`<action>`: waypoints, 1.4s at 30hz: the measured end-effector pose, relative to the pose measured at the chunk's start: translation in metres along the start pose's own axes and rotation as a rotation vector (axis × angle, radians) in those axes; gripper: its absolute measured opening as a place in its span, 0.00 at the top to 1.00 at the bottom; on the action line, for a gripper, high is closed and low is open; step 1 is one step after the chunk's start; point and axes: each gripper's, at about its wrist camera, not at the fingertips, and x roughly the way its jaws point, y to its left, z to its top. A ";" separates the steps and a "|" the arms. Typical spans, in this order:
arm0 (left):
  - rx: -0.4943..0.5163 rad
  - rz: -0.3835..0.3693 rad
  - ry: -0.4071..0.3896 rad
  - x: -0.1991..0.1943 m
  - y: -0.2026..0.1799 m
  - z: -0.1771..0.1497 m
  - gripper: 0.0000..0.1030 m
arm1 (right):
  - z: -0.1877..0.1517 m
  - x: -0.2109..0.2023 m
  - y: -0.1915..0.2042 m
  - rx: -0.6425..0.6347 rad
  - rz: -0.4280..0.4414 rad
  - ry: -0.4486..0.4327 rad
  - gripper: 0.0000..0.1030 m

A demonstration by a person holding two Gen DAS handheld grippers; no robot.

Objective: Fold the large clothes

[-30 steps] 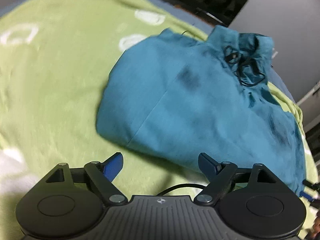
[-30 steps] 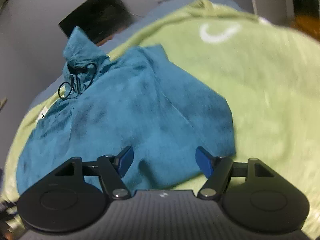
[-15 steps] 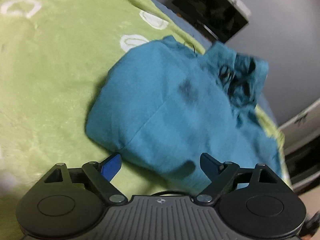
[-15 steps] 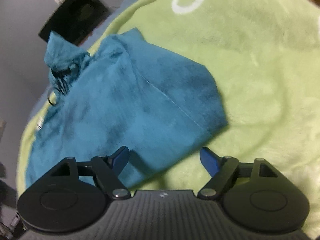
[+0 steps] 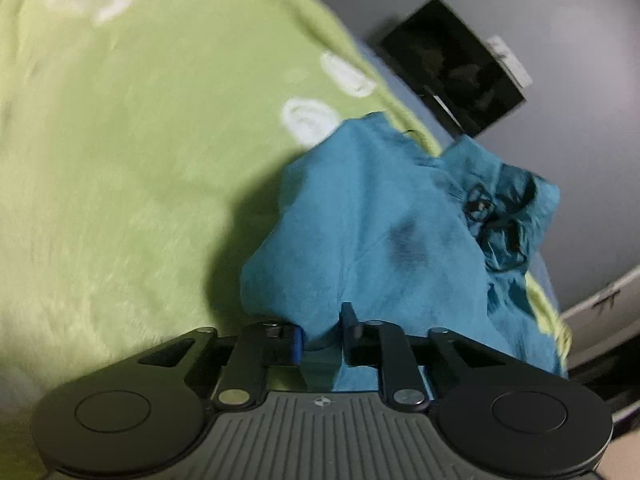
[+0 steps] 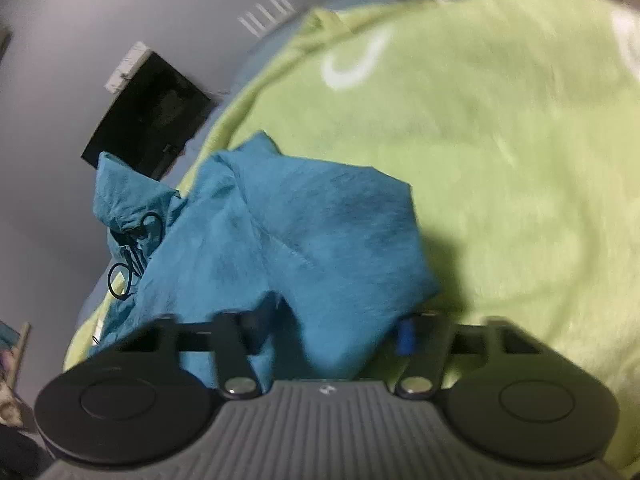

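A teal garment point(image 5: 384, 240), already partly folded into a thick bundle, is spread on a bed covered by a light green fleece blanket point(image 5: 120, 160), near the blanket's far edge and its white ring pattern. The left gripper point(image 5: 322, 334) is closing on the near corner of the bundle, and a bunch of teal cloth is seen pinched between its blue pads, so that edge appears to be taken up for the next fold. The right gripper point(image 6: 332, 334) is closing too, on the other near corner; cloth is gathered between its fingers, though the blur leaves it unclear whether the pads press on it yet. Both near corners are judged to be taken so that the near edge can be lifted evenly and laid toward the far end. In the left wrist view a dark smudge point(image 5: 408, 244) on the fabric and the black drawstring point(image 5: 480, 208) at the crumpled far end are shown. In the right wrist view the drawstring's loop point(image 6: 124, 272) hanging past the blanket's edge and a diagonal seam point(image 6: 280, 244) are shown instead. A black screen point(image 6: 148, 116) on the grey wall is caught in both.
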 end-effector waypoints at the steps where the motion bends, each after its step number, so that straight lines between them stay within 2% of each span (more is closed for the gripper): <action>1: 0.040 0.007 -0.017 -0.006 -0.008 -0.001 0.88 | 0.001 -0.004 0.003 -0.025 0.013 -0.019 0.75; 3: 0.080 0.009 -0.045 -0.018 -0.019 -0.004 0.91 | 0.001 -0.012 0.008 -0.049 0.019 -0.041 0.82; 6: 0.098 -0.007 -0.048 -0.033 -0.027 -0.006 0.92 | 0.003 -0.025 0.007 -0.037 0.038 -0.054 0.87; 12: 0.151 -0.013 -0.027 -0.054 -0.045 -0.015 0.93 | 0.008 -0.045 0.007 -0.006 0.039 -0.065 0.89; 16: 0.164 -0.033 -0.021 -0.082 -0.046 -0.025 0.93 | 0.012 -0.077 0.005 0.006 0.040 -0.065 0.89; 19: 0.108 -0.059 -0.012 -0.103 -0.038 -0.025 0.93 | 0.012 -0.099 0.004 0.002 0.042 -0.041 0.89; 23: 0.110 -0.012 0.015 -0.111 -0.037 -0.025 0.90 | 0.013 -0.106 0.002 0.004 -0.010 -0.016 0.88; 24: 0.128 0.013 0.012 -0.113 -0.040 -0.025 0.87 | 0.014 -0.106 0.002 0.013 -0.030 -0.022 0.82; 25: 0.149 0.047 0.003 -0.118 -0.045 -0.025 0.77 | 0.014 -0.107 0.002 0.016 -0.048 -0.026 0.79; 26: 0.159 0.059 -0.006 -0.120 -0.047 -0.024 0.63 | 0.015 -0.109 0.002 0.018 -0.071 -0.036 0.69; 27: 0.170 0.054 -0.022 -0.126 -0.049 -0.024 0.56 | 0.015 -0.112 0.002 0.020 -0.081 -0.051 0.57; 28: 0.183 0.041 -0.044 -0.135 -0.051 -0.023 0.49 | 0.015 -0.115 0.002 0.022 -0.083 -0.067 0.52; 29: 0.198 0.027 -0.054 -0.145 -0.054 -0.023 0.48 | 0.015 -0.120 0.002 0.019 -0.087 -0.082 0.43; 30: 0.220 0.002 -0.056 -0.153 -0.057 -0.019 0.48 | 0.014 -0.124 0.003 0.010 -0.094 -0.109 0.38; 33: 0.295 -0.076 -0.026 -0.183 -0.064 -0.013 0.48 | 0.014 -0.135 0.013 -0.044 -0.101 -0.185 0.36; 36: 0.421 -0.158 0.025 -0.210 -0.080 -0.013 0.45 | 0.009 -0.143 0.030 -0.148 -0.068 -0.247 0.31; 39: 0.593 -0.167 0.053 -0.214 -0.103 -0.015 0.42 | 0.004 -0.139 0.052 -0.270 -0.002 -0.247 0.29; 42: 0.766 -0.143 0.072 -0.194 -0.131 -0.024 0.42 | -0.003 -0.131 0.073 -0.386 0.062 -0.226 0.29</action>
